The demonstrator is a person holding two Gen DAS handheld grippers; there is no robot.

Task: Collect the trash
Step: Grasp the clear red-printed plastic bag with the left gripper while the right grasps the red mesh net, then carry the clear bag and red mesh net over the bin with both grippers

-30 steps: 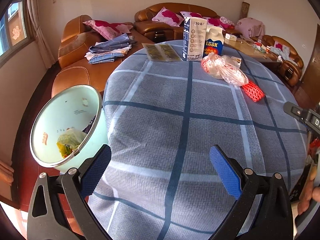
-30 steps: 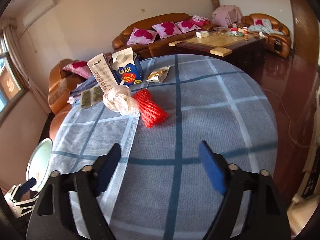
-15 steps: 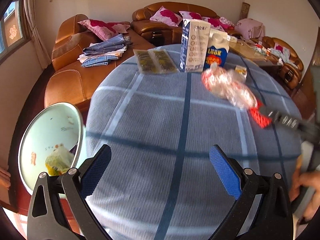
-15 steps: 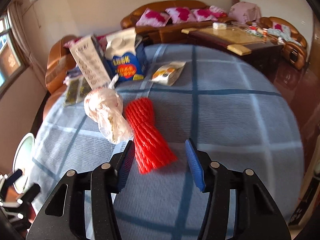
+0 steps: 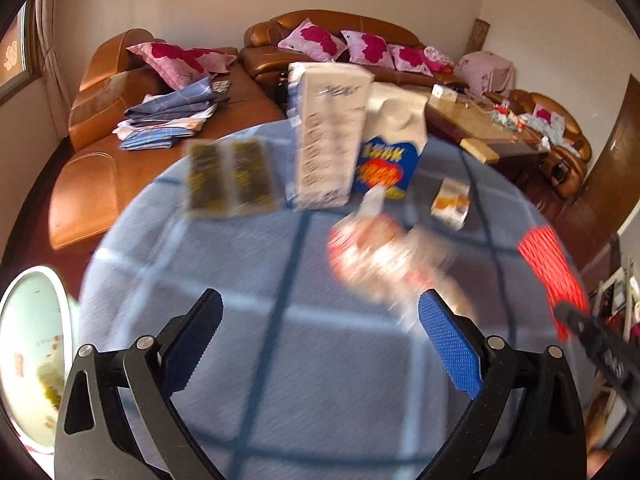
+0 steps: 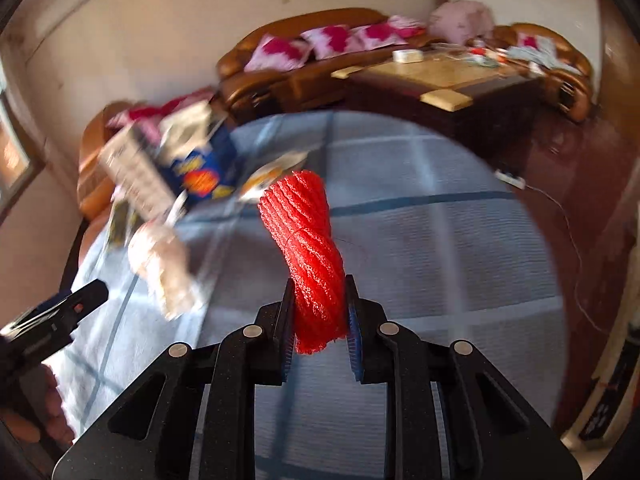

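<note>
A red foam net point(image 6: 308, 248) sticks up between the blue pads of my right gripper point(image 6: 318, 300). The jaws are closing and both pads press on its lower end. In the left wrist view the same net point(image 5: 548, 268) shows at the right edge. My left gripper point(image 5: 320, 320) hangs open over the checked tablecloth point(image 5: 280, 380) with nothing between its fingers. A crumpled plastic bag point(image 5: 384, 256) lies just ahead of its right finger, blurred. The pale green trash bin point(image 5: 28, 340) with waste inside stands beside the table at the lower left.
At the table's far side stand a tall white carton point(image 5: 328, 136) and a blue carton point(image 5: 384, 164). Flat sachets point(image 5: 228, 176) lie to their left and a small packet point(image 5: 450, 200) to their right. Leather sofas and a coffee table point(image 6: 432, 76) lie beyond.
My right gripper has moved forward to the red net and narrowed its jaws around it. My left gripper has slid across the table towards the cartons, and the bin has drifted to the frame's left edge.
</note>
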